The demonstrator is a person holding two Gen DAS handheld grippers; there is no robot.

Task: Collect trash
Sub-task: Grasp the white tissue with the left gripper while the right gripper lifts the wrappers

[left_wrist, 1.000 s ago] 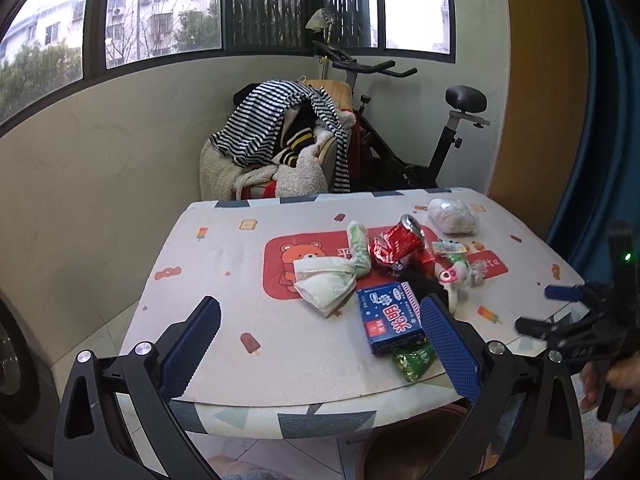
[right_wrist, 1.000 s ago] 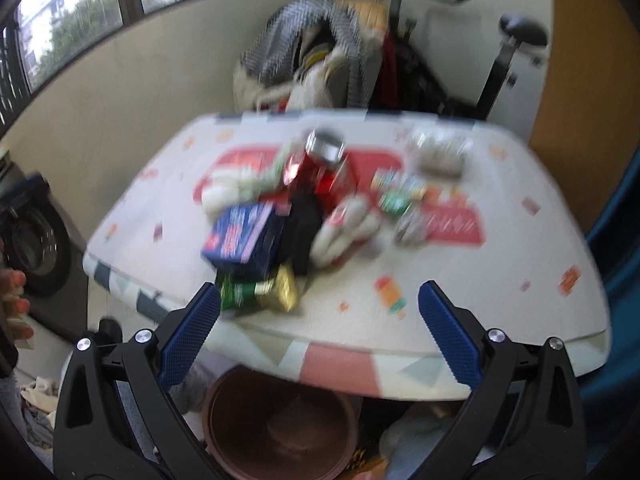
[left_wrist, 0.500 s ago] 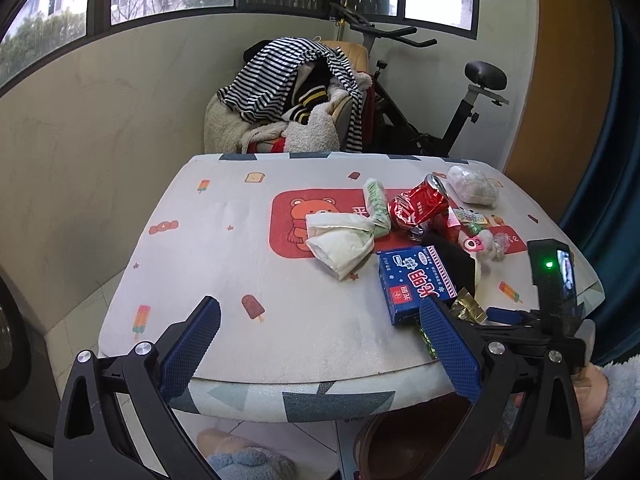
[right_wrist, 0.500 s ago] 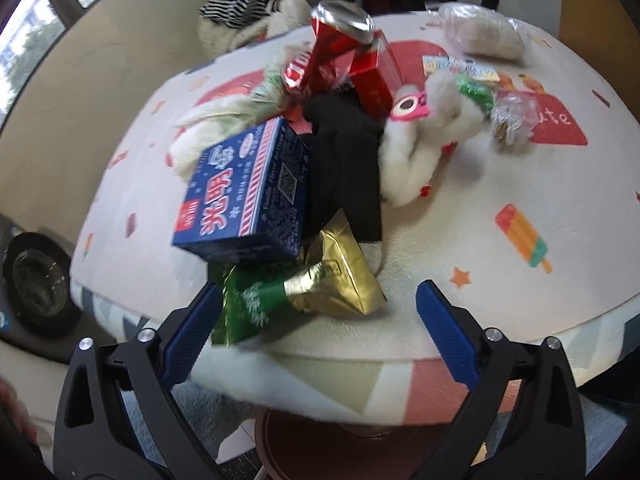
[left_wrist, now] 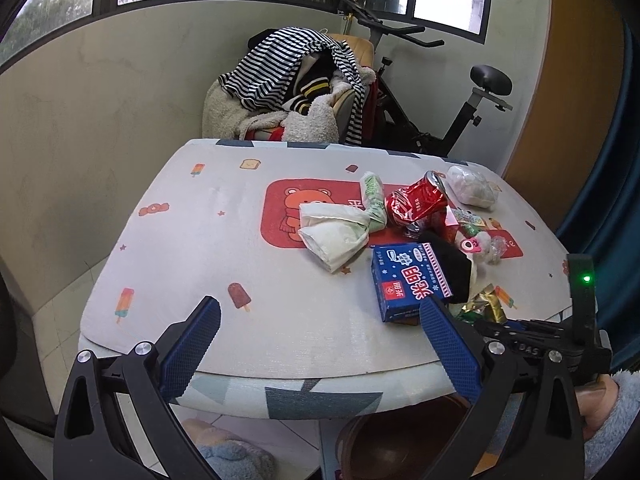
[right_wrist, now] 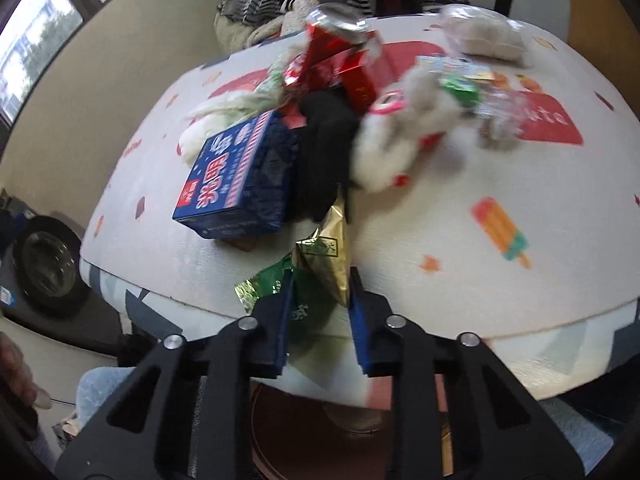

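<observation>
A heap of trash lies on the table: a blue box (left_wrist: 408, 282) (right_wrist: 240, 172), a crushed red can (left_wrist: 416, 202) (right_wrist: 332, 40), a white paper bag (left_wrist: 332, 236), a black cloth (right_wrist: 324, 160), a white fluffy toy (right_wrist: 392, 148) and a green and gold snack wrapper (right_wrist: 316, 264) (left_wrist: 478, 306) at the near edge. My right gripper (right_wrist: 320, 320) is shut on the green and gold wrapper at the table edge; it also shows in the left wrist view (left_wrist: 532, 330). My left gripper (left_wrist: 320, 344) is open and empty in front of the near table edge.
A brown bin (right_wrist: 328, 436) (left_wrist: 396, 436) stands on the floor under the near table edge. A clear plastic bag (left_wrist: 470, 192) lies at the far right of the table (left_wrist: 192, 240). A chair piled with clothes (left_wrist: 296, 92) and an exercise bike (left_wrist: 440, 92) stand behind.
My right gripper moved forward to the table edge and closed on the green and gold wrapper. My left gripper shifted a little closer to the table and stayed open.
</observation>
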